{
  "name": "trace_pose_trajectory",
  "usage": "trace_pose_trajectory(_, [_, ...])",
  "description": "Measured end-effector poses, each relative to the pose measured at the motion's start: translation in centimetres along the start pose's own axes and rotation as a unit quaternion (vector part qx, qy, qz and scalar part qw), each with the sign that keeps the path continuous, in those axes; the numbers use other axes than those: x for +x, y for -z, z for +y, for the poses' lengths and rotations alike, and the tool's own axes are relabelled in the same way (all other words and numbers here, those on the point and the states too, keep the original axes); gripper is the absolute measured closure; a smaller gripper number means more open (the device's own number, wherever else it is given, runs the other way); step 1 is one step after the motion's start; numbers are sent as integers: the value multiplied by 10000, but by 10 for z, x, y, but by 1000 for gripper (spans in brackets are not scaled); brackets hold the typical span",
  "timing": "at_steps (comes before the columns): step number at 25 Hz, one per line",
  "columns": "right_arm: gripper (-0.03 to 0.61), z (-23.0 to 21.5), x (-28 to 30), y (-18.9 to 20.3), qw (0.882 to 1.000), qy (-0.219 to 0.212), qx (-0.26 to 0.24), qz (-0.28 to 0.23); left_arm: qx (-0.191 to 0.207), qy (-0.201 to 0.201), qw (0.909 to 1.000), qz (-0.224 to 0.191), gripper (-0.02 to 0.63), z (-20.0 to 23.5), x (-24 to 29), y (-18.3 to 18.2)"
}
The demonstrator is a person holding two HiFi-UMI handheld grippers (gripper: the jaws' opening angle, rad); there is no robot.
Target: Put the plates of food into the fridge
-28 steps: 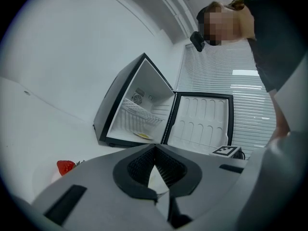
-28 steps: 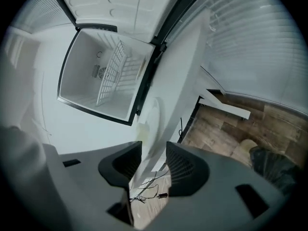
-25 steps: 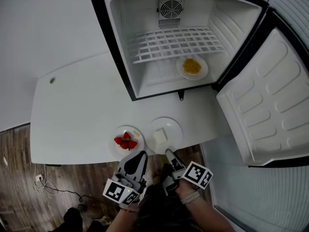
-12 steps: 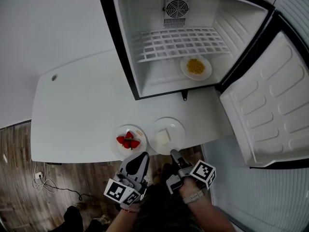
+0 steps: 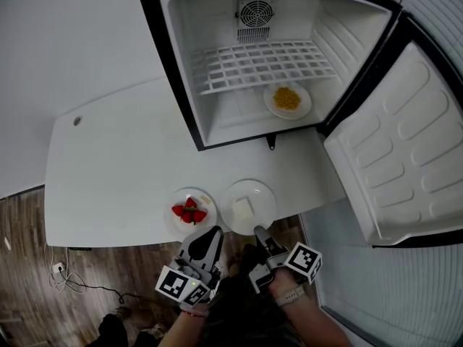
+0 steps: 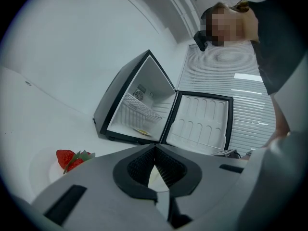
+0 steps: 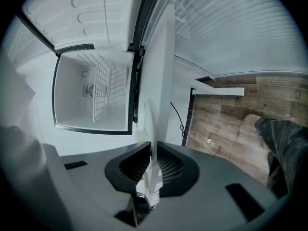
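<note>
One of three plates is in. It carries a yellow food [image 5: 287, 98] I can't identify, and it sits on the floor of the open fridge [image 5: 184, 20], towards the right wall and under the wire shelf [image 5: 260, 63]. The shelf itself has nothing on it.

Two plates are left, side by side at the front edge of the counter [image 5: 108, 179] and almost touching:
- strawberry plate [image 5: 172, 226], on the left
- plate with a pale block [image 5: 264, 194], on the right. The block could be tofu, cake or butter; I can't say which.

Right hand-held gripper [image 5: 259, 231]: the jaws have just been closing, and the near rim of the pale-block plate is between them. The right gripper view shows the thin white rim edge-on, pinched between the pads. The plate looks flat on the counter, so I judge this to be the grasp before the lift, with the carry into the fridge not yet begun.

Left hand-held gripper [image 5: 211, 231]: the tips are pressed together with nothing between them. It is just short of the strawberry plate and not touching it.

Hard to make out:
- The head view shows the right-hand pinch only as a small dark tip at the rim, so I can't judge how deep the bite is.
- The left hand-held gripper's own body cuts off most of the strawberry plate in its view.
- My arms and torso cover the counter's front edge below the plates.
</note>
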State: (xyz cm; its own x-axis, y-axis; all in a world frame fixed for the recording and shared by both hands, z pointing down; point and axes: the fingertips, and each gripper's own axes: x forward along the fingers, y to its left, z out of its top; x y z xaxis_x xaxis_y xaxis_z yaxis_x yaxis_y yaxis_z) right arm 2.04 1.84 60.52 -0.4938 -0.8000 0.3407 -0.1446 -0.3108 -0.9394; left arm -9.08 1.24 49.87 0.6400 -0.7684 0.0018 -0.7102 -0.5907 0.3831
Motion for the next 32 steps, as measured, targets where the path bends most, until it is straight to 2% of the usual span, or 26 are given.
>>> trace_pose_trajectory(11, [561, 18, -2, -4, 9988, -385, 279, -96, 92, 78, 9999, -39, 607, 1, 8, -16])
trace_pose_trajectory(18, [561, 53, -1, -12, 9975, -691, 116, -97, 146, 26, 9998, -157, 607, 5, 21, -43])
trace_pose_trajectory(25, [561, 85, 17, -28, 9968, -781, -135, -109, 315, -311, 9984, -363, 607, 38, 32, -90])
trace_pose_trajectory(32, [561, 112, 52, -45, 9958, -841, -365, -55, 487, -693, 9958, -341, 607, 87, 55, -122])
